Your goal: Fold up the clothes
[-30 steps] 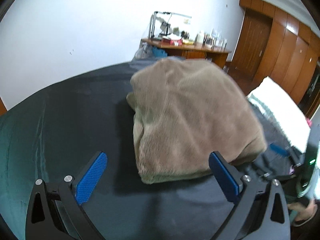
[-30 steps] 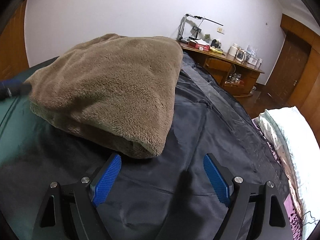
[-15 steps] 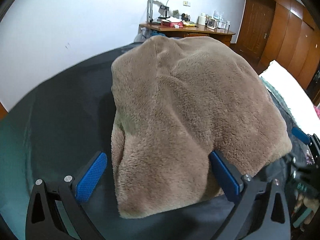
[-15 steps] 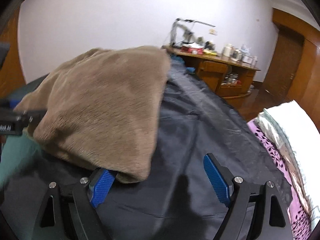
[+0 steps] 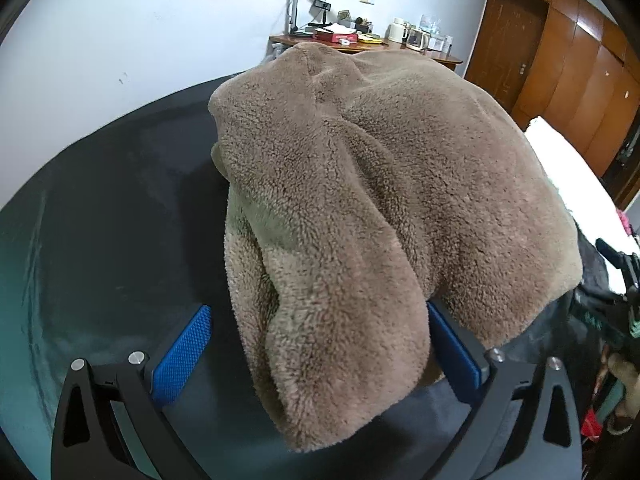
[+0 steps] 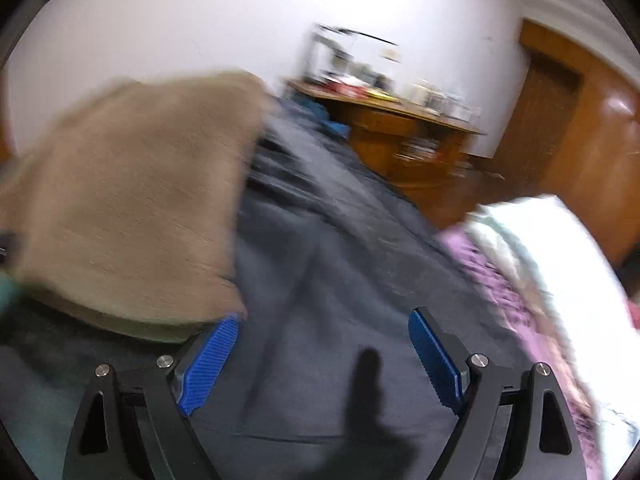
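A folded brown fleece garment (image 5: 384,184) lies in a thick bundle on the dark bed cover (image 5: 120,216). My left gripper (image 5: 316,354) is open and low at its near end. The bundle's near corner hangs between the two blue pads; the fleece rests against the right pad (image 5: 452,350) and stands apart from the left one. The right wrist view is blurred by motion. There the fleece garment (image 6: 132,208) sits at the left, its near corner over the tip of the left finger. My right gripper (image 6: 320,360) is open, with only dark grey cloth (image 6: 320,280) between its fingers.
A wooden desk (image 5: 444,56) with a lamp, kettles and boxes stands against the white back wall. Brown wooden wardrobe doors (image 5: 580,60) fill the right. A white quilt (image 6: 560,248) over pink patterned fabric lies along the bed's right side.
My left gripper has come forward and down, so the fleece corner now sits between its fingers. My right gripper has swung sideways toward the fleece, whose corner now covers its left fingertip.
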Available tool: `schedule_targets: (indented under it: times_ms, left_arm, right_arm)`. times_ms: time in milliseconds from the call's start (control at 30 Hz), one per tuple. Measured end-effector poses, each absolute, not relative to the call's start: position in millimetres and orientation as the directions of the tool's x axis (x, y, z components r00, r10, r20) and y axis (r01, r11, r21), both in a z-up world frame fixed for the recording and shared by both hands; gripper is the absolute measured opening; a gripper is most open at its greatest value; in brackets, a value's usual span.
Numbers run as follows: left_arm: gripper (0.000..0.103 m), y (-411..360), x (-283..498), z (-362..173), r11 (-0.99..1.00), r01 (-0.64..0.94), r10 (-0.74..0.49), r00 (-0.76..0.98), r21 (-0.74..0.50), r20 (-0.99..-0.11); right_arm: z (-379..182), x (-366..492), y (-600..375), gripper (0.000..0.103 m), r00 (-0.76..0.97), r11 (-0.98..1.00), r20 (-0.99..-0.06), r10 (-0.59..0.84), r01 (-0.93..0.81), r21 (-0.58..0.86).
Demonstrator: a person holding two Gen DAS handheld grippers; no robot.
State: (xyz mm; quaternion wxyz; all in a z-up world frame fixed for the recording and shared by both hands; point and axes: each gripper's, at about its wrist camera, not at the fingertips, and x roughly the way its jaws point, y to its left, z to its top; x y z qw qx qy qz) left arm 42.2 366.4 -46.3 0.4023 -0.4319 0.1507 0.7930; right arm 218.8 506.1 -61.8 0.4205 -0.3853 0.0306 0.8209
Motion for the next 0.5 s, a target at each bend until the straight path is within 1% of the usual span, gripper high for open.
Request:
schedule_targets:
  times_ms: [33, 67, 133, 233, 300, 500]
  left_arm:
    - [0.103, 365, 40, -47, -0.63, -0.766, 0.516, -0.293, -0.126, -0.805]
    - [0.103, 363, 39, -47, -0.631, -0.762, 0.523, -0.28, -0.145, -0.805]
    - [0.103, 360, 35, -49, -0.632, -0.752, 0.54, -0.251, -0.19, -0.803]
    - [0.103, 356, 31, -46, -0.632, -0.743, 0.552, -0.231, -0.221, -0.801]
    - [0.103, 353, 30, -41, -0.63, -0.744, 0.558, -0.235, -0.222, -0.796]
    - [0.103, 343, 31, -20, -0.631, -0.755, 0.555, -0.28, -0.177, -0.784]
  right_arm:
    - [-62, 223, 510, 0.088, -0.306, -0.602, -0.644, 0.701, -0.738, -0.305]
    - [-57, 231, 512, 0.088, -0.321, -0.596, -0.64, 0.698, -0.755, -0.272]
    - [-37, 249, 509, 0.088, -0.426, -0.63, -0.626, 0.653, -0.765, -0.136]
    - [-17, 254, 497, 0.088, -0.52, -0.675, -0.588, 0.62, -0.735, -0.062]
    - [-10, 244, 488, 0.088, -0.571, -0.719, -0.575, 0.585, -0.693, -0.043]
    - [-7, 183, 453, 0.088, -0.673, -0.83, -0.555, 0.489, -0.555, -0.058]
